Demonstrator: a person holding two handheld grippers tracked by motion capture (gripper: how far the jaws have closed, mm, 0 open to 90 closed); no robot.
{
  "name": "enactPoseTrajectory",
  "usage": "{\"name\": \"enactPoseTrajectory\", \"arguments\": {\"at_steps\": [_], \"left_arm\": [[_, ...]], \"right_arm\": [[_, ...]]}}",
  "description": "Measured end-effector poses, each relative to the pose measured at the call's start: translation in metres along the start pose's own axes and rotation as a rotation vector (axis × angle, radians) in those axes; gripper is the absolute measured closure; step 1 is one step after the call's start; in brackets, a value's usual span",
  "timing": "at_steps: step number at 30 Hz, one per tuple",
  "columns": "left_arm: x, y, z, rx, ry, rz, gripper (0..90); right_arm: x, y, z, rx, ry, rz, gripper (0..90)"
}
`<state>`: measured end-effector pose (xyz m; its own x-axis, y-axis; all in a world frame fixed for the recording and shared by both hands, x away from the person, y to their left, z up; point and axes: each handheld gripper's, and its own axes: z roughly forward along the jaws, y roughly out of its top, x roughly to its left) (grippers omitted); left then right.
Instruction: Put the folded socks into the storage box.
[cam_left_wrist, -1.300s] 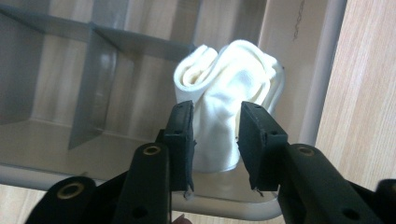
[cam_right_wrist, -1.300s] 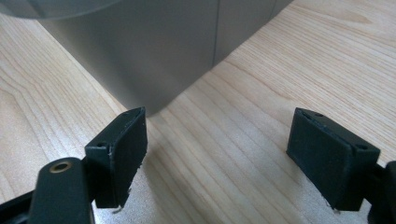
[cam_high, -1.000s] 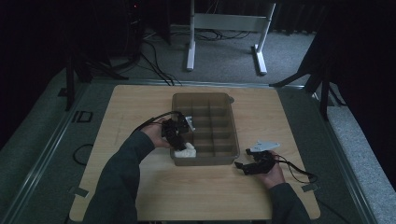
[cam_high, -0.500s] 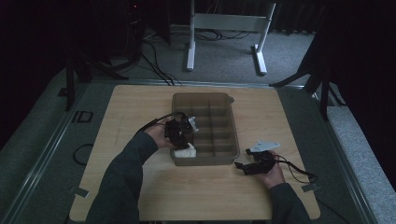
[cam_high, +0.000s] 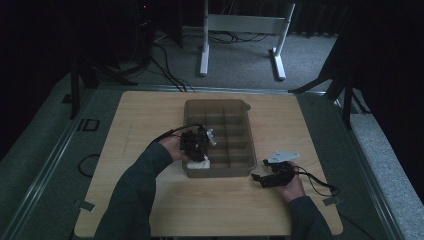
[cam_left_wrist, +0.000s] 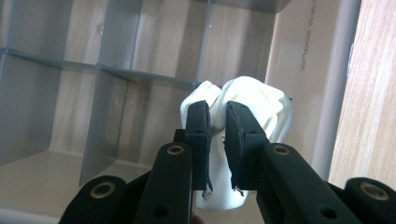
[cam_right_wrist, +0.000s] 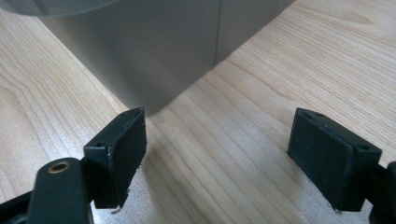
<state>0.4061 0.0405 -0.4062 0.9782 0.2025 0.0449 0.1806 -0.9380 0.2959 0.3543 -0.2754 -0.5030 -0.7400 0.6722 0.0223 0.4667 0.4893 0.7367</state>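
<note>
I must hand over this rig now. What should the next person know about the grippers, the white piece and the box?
Left gripper: jaws have just been closing and now pinch the white piece, a soft crumpled thing, in the near-left corner compartment of the grey box.
Right gripper: jaws open, nothing between them, resting over the table beside the box's near-right corner.
Done: white piece gripped.
Left: whether it is going in or coming out, I cannot tell; the other compartments in sight look bare.
</note>
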Motion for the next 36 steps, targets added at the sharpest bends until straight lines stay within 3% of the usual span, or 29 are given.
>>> {"name": "enactPoseTrajectory", "arguments": {"at_steps": [36], "left_arm": [[-0.005,0.004,0.022,0.093,0.006,0.03,83.8]], "right_arm": [[0.0,0.0,0.0,0.0,-0.001,0.001,19.0]]}}
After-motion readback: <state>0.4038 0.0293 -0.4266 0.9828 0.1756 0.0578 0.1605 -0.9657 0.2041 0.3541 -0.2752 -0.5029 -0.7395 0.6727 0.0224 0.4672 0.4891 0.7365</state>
